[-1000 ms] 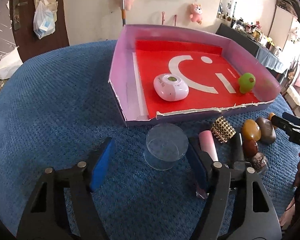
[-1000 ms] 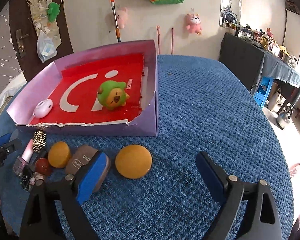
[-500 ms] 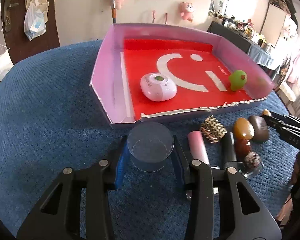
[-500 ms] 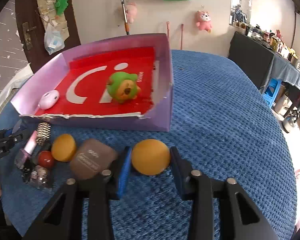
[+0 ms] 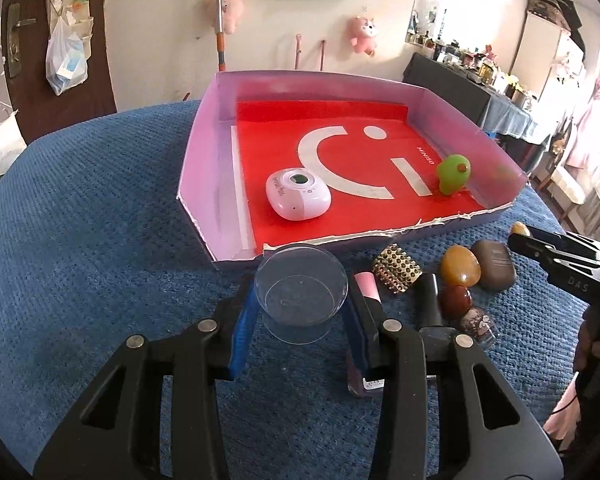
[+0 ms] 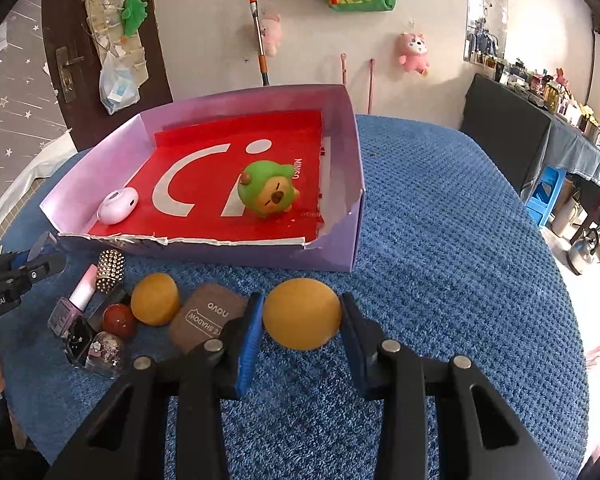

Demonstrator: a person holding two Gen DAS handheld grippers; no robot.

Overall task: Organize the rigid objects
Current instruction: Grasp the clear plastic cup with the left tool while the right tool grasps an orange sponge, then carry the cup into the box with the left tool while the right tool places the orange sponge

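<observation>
Both tongs closed: one cup (image 5: pixel 301 291), one ball (image 6: pixel 302 314).

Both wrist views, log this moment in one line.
left gripper: shut on clear plastic round cup | right gripper: shut on yellow-orange ball | purple cardboard tray: ahead

MINISO on tray (image 5: pixel 426 156), NOVO on compact (image 6: pixel 208 314)

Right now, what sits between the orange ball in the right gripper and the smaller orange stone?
In the right wrist view, the brown eyeshadow compact lies between the orange ball and the orange stone.
</observation>
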